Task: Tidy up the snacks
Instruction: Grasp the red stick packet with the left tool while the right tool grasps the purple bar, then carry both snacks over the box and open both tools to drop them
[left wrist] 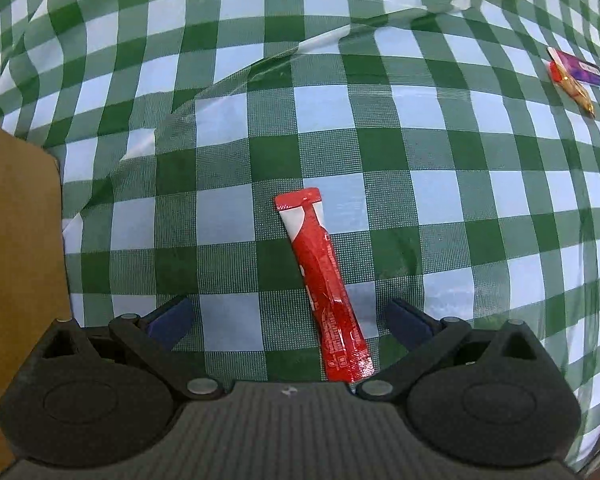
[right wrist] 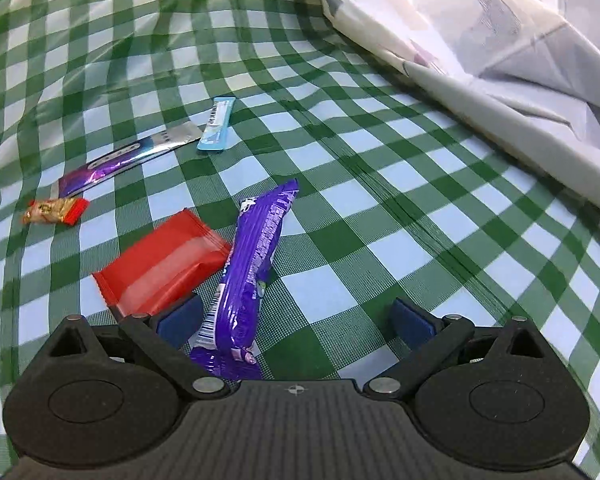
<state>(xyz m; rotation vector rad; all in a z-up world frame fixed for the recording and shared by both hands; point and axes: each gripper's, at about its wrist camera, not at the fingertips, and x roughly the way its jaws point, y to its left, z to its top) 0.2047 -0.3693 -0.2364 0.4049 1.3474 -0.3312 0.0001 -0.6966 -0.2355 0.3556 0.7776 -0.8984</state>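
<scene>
green and white checked tablecloth (left wrist: 380,128) covers everything here, pretty wrinkled toward the far side. in the left wrist view there's a brown cardboard panel (left wrist: 16,264) along the left edge. the left gripper (left wrist: 290,322) has its jaws spread wide, holding nothing, and a red stick packet (left wrist: 324,284) lies flat on the cloth between the fingers, closer to the right one, running away from the camera. far off to the upper right you can just make out a small gold and red candy (left wrist: 572,88) touching a purple packet (left wrist: 582,70).

right wrist view: the right gripper (right wrist: 296,324) is also wide open and empty. a purple wrapped bar (right wrist: 248,276) sits between the fingers, right against the left one, with a red wrapped snack (right wrist: 164,268) just beside it on the left. further out are a gold and red candy (right wrist: 54,211), a long purple and silver packet (right wrist: 128,158) and a light blue packet (right wrist: 217,125). a pale printed cloth (right wrist: 480,32) is bunched up at the top right.
</scene>
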